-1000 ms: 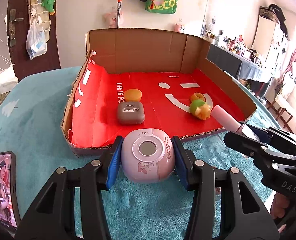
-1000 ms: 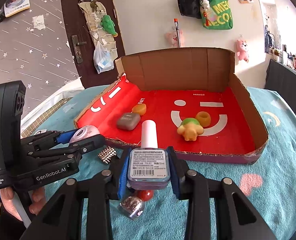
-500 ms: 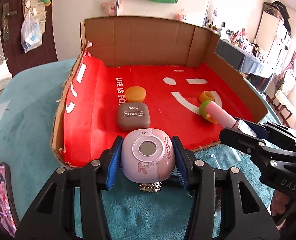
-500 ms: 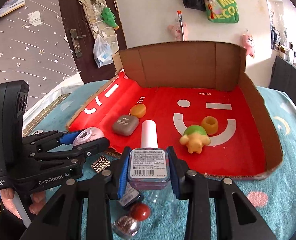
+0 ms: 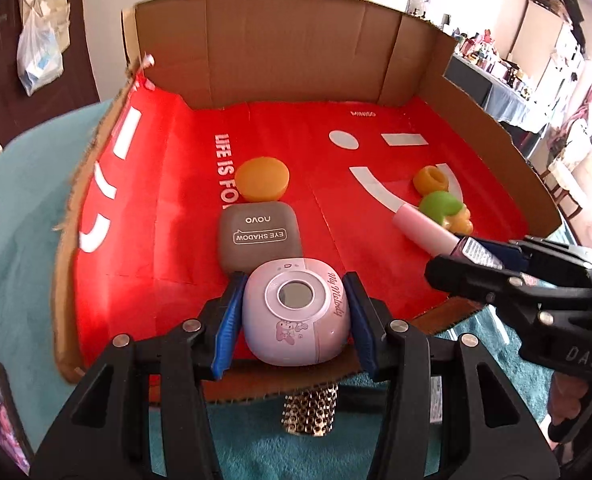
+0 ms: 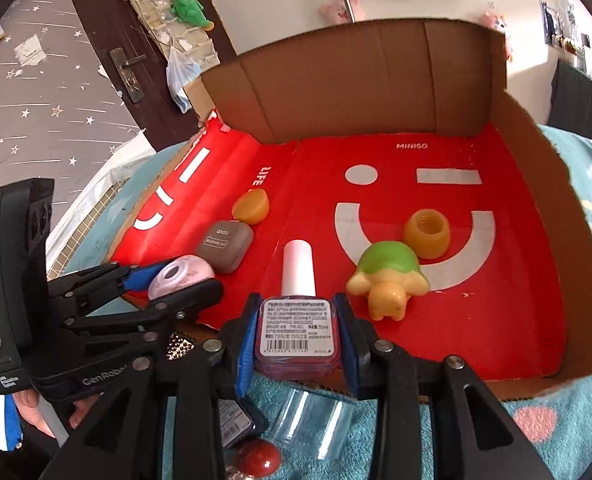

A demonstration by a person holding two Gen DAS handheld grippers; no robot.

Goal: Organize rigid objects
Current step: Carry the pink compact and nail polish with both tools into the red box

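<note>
Over the near edge of the cardboard tray [image 5: 288, 60], both grippers hung side by side. The left gripper [image 5: 296, 316] had its blue pads clamped on the flanks of a lilac compact [image 5: 296, 316], round window facing up, "My Melody" script on its right side. Compact sat above the tray's front lip, at 6 o'clock in the left wrist view. Directly behind it, at 12 o'clock from the compact, lay a grey eye-shadow case [image 5: 261, 236]; an orange puck [image 5: 262, 179] sat just beyond and touching or nearly so.

The right gripper [image 6: 298, 332] held a nail polish bottle [image 6: 298, 332] by its square glass body, label toward the camera, white cap [image 6: 298, 266] pointing into the tray. Jaws narrow, closed on the glass.

At 1 o'clock from the bottle, a green-shelled turtle toy [image 6: 388, 276] lay on the red liner, tilted. An amber ring-shaped cup [image 6: 427, 234] stood just behind it on the white smile print.

Under the grippers, on the teal cloth [image 6: 556, 420] outside the tray: a studded metallic piece [image 5: 310, 410], a clear plastic cup [image 6: 316, 420] on its side, a red round object [image 6: 258, 456], a dark labelled item [image 6: 236, 424]. Phone [image 5: 0, 412] at 8 o'clock in the left view, screen lit.
</note>
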